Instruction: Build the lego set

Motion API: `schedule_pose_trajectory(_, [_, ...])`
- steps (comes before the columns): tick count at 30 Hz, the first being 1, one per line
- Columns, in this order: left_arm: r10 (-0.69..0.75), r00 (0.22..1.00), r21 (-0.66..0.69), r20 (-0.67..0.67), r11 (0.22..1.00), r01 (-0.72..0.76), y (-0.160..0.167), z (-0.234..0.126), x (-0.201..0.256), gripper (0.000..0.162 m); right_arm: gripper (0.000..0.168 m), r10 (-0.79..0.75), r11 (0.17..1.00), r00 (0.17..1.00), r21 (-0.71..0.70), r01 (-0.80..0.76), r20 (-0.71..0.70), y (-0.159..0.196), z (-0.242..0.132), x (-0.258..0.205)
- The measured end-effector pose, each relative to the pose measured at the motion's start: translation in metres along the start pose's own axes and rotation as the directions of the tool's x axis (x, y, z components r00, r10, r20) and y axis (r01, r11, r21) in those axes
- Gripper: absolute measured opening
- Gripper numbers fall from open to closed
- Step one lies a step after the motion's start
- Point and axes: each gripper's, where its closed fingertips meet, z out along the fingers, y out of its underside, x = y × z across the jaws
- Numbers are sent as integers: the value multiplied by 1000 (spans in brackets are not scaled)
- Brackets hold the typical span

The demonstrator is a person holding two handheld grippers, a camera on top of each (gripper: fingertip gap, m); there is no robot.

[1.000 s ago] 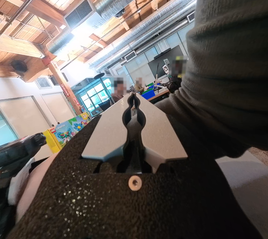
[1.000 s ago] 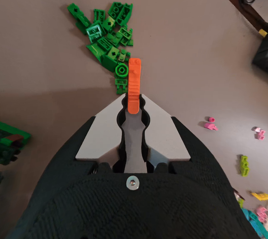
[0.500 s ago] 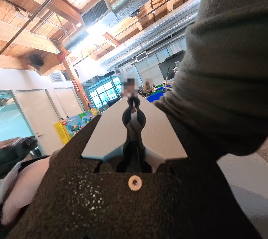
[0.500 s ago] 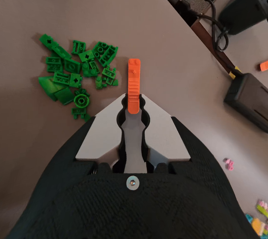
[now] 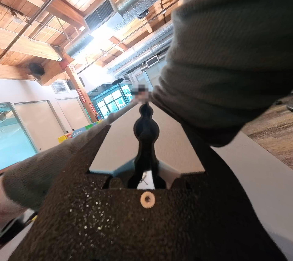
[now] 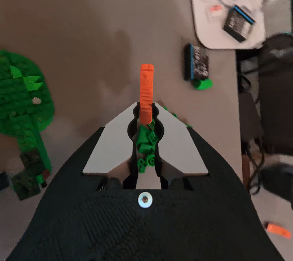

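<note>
Right wrist view: right claw (image 6: pixel 146 104) pinches orange brick separator (image 6: pixel 146 85), long axis pointing straight ahead.

Orange brick separator (image 6: pixel 146 93); green leaf build (image 6: pixel 23 104); grey-brown table (image 6: pixel 79 23).

Built model (image 6: pixel 23 102) left of loose pieces (image 6: pixel 145 147).

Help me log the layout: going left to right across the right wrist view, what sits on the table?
Green lego build → orange brick separator held in the jaws → black box with blue stripe → dark bag.
</note>
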Motion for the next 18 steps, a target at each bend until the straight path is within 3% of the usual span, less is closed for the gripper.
schedule_pose_trajectory(6, [-50,996,37,76,998,47,-5,-8,-23,0,15,-56,998,992,-31,60,109,-24,34,-23])
schedule_pose_trajectory(8, [-76,993,42,87,996,72,-4,-10,-27,0,24,-37,999,993,-15,39,109,-23,39,-21])
schedule_pose_trajectory(12, [-125,990,45,57,991,123,-3,-8,-24,0,29,-42,983,987,182,13,158,-33,20,-34])
schedule_pose_trajectory(15, [-127,990,53,61,991,124,-5,-8,-25,0,32,-41,967,999,251,31,34,-17,-10,-25])
schedule_pose_trajectory(18, [-119,990,43,72,992,116,-3,-9,-26,0,32,63,938,978,346,9,-198,16,-65,-1])
